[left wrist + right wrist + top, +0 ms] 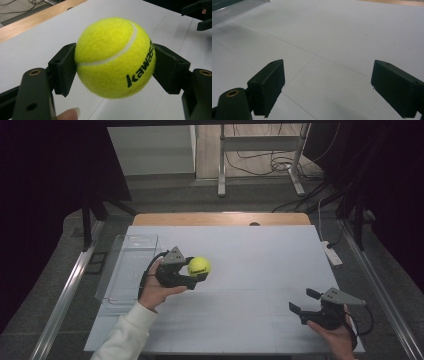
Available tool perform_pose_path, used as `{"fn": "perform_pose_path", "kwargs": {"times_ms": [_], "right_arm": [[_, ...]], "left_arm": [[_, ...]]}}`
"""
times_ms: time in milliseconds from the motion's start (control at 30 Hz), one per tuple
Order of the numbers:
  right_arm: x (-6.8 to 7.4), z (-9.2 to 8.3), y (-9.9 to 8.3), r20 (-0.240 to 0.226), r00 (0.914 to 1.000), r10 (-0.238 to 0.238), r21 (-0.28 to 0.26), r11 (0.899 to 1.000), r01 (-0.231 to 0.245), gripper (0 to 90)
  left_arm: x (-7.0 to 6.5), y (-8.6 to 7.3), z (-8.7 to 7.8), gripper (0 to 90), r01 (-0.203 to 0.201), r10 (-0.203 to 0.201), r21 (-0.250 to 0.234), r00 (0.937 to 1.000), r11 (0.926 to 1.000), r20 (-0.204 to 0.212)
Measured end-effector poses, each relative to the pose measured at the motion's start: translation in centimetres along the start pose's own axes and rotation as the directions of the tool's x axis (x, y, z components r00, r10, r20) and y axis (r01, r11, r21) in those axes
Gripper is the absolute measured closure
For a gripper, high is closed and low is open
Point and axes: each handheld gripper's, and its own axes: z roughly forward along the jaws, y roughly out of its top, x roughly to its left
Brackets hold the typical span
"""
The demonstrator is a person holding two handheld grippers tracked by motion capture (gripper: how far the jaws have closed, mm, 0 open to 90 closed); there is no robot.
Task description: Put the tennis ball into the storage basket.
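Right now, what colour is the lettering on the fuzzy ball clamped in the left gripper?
Black, on the yellow felt tennis ball; clearest in the left gripper view.

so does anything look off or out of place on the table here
Nothing stands out. The tennis ball is held squarely between the jaws of the left hand-held gripper, undamaged. The right hand-held gripper is open above the white table. The clear tray lies flat at the table's left edge, with no spill visible.
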Motion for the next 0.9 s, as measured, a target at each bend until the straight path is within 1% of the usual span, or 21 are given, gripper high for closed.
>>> {"fn": "perform_pose_path", "kwargs": {"times_ms": [300,400,567,633,667,700,733,900], "right_arm": [[0.0,0.0,0.0,0.002,1.0000,0.001,-0.002,1.000,-0.001,11.8],[0.0,0.0,0.0,0.000,1.0000,0.001,-0.003,1.000,-0.001,11.8],[0.0,0.0,0.0,0.001,1.0000,0.001,-0.004,1.000,-0.001,11.8],[0.0,0.0,0.0,0.001,1.0000,0.001,-0.006,1.000,-0.001,11.8],[0.0,-0.1,0.0,0.001,1.0000,0.003,-0.006,1.000,-0.003,11.8],[0.0,-0.1,0.0,0.001,1.0000,0.003,-0.006,1.000,-0.003,11.8],[0.0,0.0,0.0,0.002,1.0000,0.002,-0.005,1.000,-0.002,11.8],[0.0,0.0,0.1,0.003,1.0000,0.002,-0.006,1.000,-0.002,11.8]], "left_arm": [[0.6,0.0,-0.7,26.5,0.014,-0.015,-0.015,0.9995,0.9998,-0.028],[0.8,-0.1,-0.8,26.5,0.022,-0.022,-0.014,0.9988,0.9997,-0.045],[1.0,-0.1,-0.9,26.5,0.024,-0.025,-0.016,0.9984,0.9996,-0.052],[1.2,-0.1,-1.0,26.5,0.031,-0.032,-0.017,0.9976,0.9994,-0.061],[1.2,-0.1,-1.0,26.5,0.031,-0.032,-0.015,0.9967,0.9994,-0.075],[1.1,-0.1,-1.1,26.5,0.022,-0.023,-0.011,0.9955,0.9997,-0.092],[1.1,-0.1,-1.2,26.5,0.016,-0.017,-0.007,0.9952,0.9998,-0.096],[1.4,-0.1,-1.5,26.5,0.025,-0.027,-0.019,0.9949,0.9995,-0.097]]}}
